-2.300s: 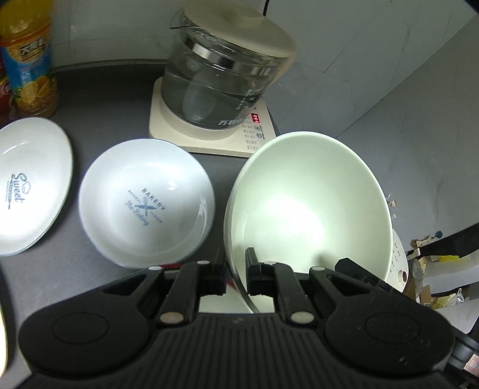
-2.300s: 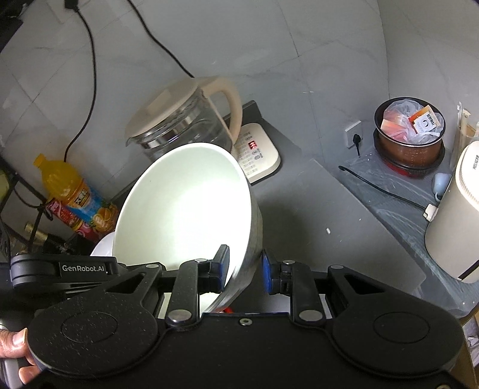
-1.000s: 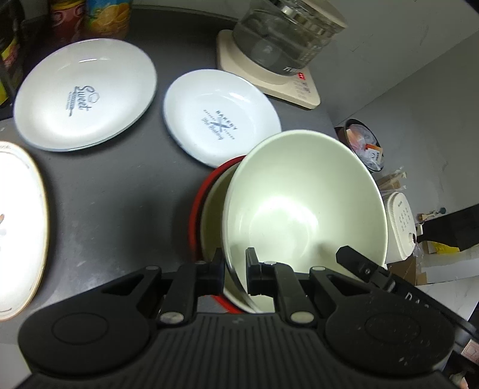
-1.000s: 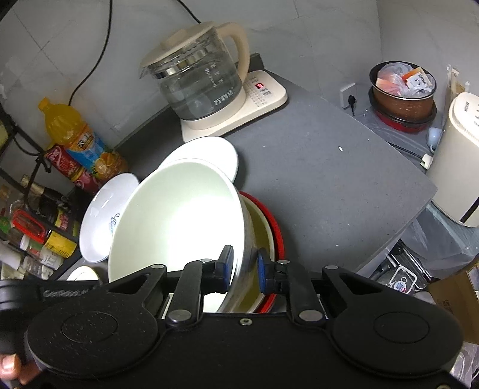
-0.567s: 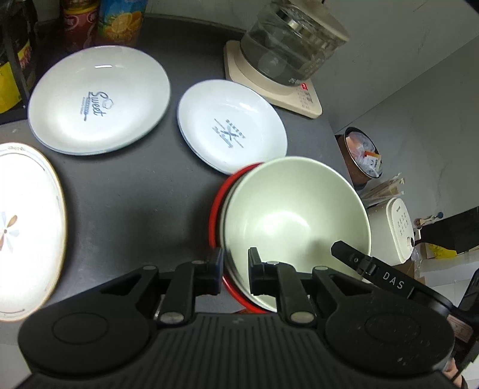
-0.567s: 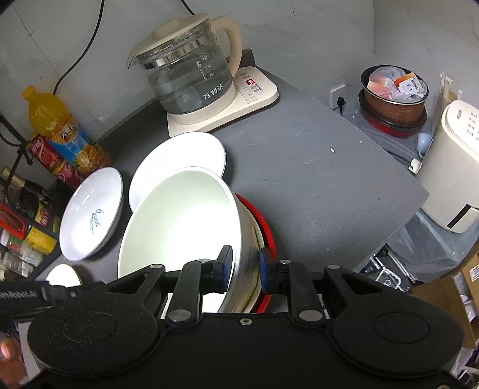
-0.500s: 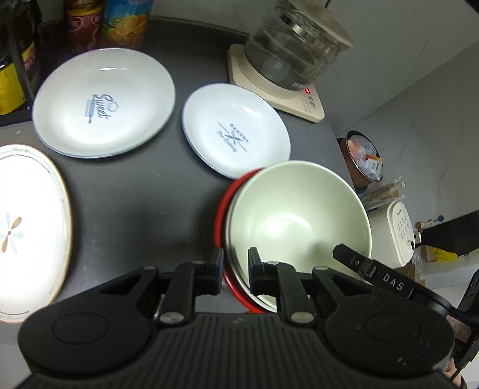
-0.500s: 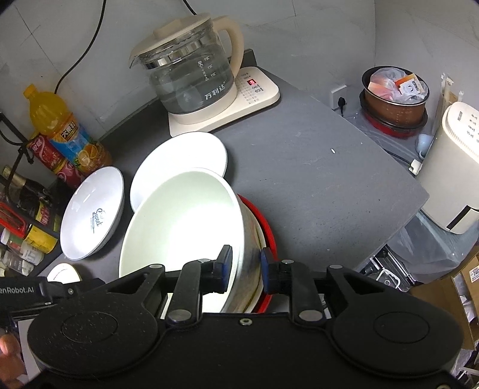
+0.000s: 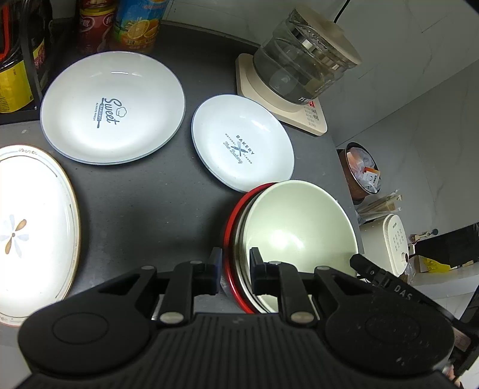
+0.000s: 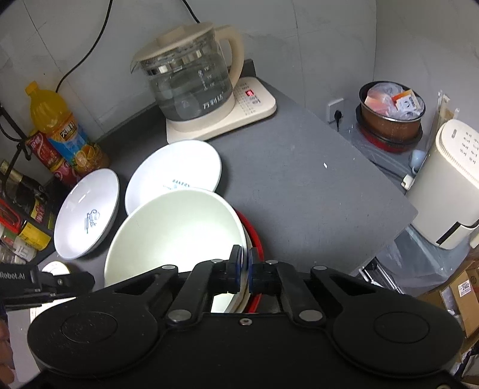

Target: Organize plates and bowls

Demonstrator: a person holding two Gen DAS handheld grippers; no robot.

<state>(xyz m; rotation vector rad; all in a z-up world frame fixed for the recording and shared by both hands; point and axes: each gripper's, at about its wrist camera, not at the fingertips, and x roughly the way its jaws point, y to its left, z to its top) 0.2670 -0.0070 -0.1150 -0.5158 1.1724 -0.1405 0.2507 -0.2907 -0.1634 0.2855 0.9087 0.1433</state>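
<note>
A pale green bowl [image 9: 299, 227] [image 10: 176, 233] sits nested in a stack whose outermost bowl has a red rim [image 9: 232, 221] [image 10: 257, 236]. My left gripper [image 9: 235, 263] straddles the stack's near rim, open, with a gap beside each pad. My right gripper [image 10: 245, 260] is shut at the opposite rim, its blue pads almost meeting. A small "Bakery" plate [image 9: 242, 149] [image 10: 176, 167] lies just beyond the stack. A larger "Sweet" plate [image 9: 113, 107] [image 10: 86, 215] lies to its left, and a cream oval plate [image 9: 33, 227] with a flower lies nearest on the left.
A glass kettle [image 9: 302, 65] [image 10: 191, 74] stands on its cream base at the back of the dark counter [image 10: 299, 185]. Bottles and cans [image 9: 134, 24] [image 10: 63, 131] line the back left. Past the counter's right edge, lower down, are a bin [image 10: 392, 110] and a white appliance [image 10: 449, 185].
The pale green bowl, held tilted by both grippers, came down level into the red-rimmed stack. The left jaws widened slightly and pulled back. The right jaws spread, then closed nearly together.
</note>
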